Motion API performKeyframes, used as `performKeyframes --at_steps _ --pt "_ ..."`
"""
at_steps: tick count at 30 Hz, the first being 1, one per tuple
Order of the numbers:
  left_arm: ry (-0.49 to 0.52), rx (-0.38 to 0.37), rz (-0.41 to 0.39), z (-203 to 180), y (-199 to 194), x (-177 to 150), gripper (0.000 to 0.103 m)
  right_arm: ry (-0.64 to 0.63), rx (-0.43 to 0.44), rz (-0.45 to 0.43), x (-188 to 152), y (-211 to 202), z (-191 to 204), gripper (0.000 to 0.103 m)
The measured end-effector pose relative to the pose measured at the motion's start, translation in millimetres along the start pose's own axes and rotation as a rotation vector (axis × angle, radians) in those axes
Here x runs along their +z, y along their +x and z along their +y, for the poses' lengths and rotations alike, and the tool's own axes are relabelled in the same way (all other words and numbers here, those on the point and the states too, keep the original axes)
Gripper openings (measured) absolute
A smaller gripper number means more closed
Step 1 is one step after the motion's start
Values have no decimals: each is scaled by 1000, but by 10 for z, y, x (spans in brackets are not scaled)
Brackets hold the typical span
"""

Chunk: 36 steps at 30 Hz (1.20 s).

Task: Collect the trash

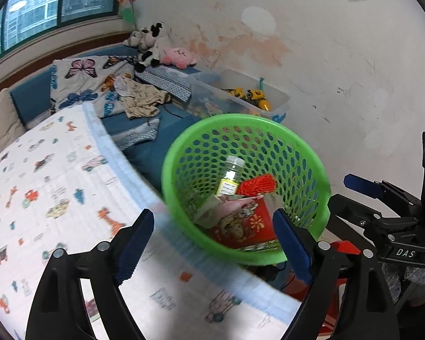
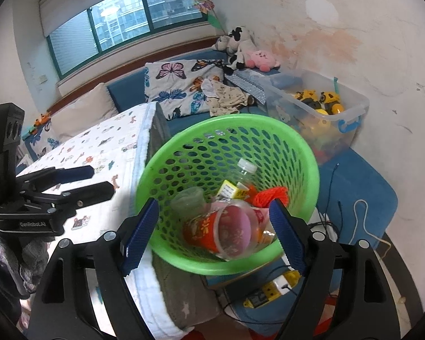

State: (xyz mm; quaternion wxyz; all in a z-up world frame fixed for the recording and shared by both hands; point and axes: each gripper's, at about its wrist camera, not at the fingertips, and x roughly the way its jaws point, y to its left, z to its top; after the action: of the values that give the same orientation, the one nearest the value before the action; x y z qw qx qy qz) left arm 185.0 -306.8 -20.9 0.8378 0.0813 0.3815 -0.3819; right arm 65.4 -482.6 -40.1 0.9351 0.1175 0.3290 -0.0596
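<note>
A green perforated basket stands tilted beside the cloth-covered table. Inside lie a clear bottle, a red net, a red printed paper cup and a clear plastic cup. My left gripper is open at the basket's near left rim, over the table edge. Just in front of the basket's near rim, my right gripper is also open. Nothing is clamped between either pair of blue pads.
A white cloth with small prints covers the table at left. A clear storage bin of yellow toys stands by the stained wall. Plush toys and butterfly bedding lie behind. Cables and a yellow power strip lie on the blue mat.
</note>
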Motion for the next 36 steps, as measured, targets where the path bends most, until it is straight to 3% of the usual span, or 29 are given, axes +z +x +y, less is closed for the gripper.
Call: performKeyframes --at_steps 8,17,36 --pt "-37 77 -62 265 -495 -173 93 -25 29 -15 -57 -90 282 85" --pt "-122 146 -103 629 -1020 -386 94 -49 90 -21 -109 -180 663 89" --pt "-265 324 -176 1302 -1961 -1072 95 -125 124 11 -401 -220 1373 94"
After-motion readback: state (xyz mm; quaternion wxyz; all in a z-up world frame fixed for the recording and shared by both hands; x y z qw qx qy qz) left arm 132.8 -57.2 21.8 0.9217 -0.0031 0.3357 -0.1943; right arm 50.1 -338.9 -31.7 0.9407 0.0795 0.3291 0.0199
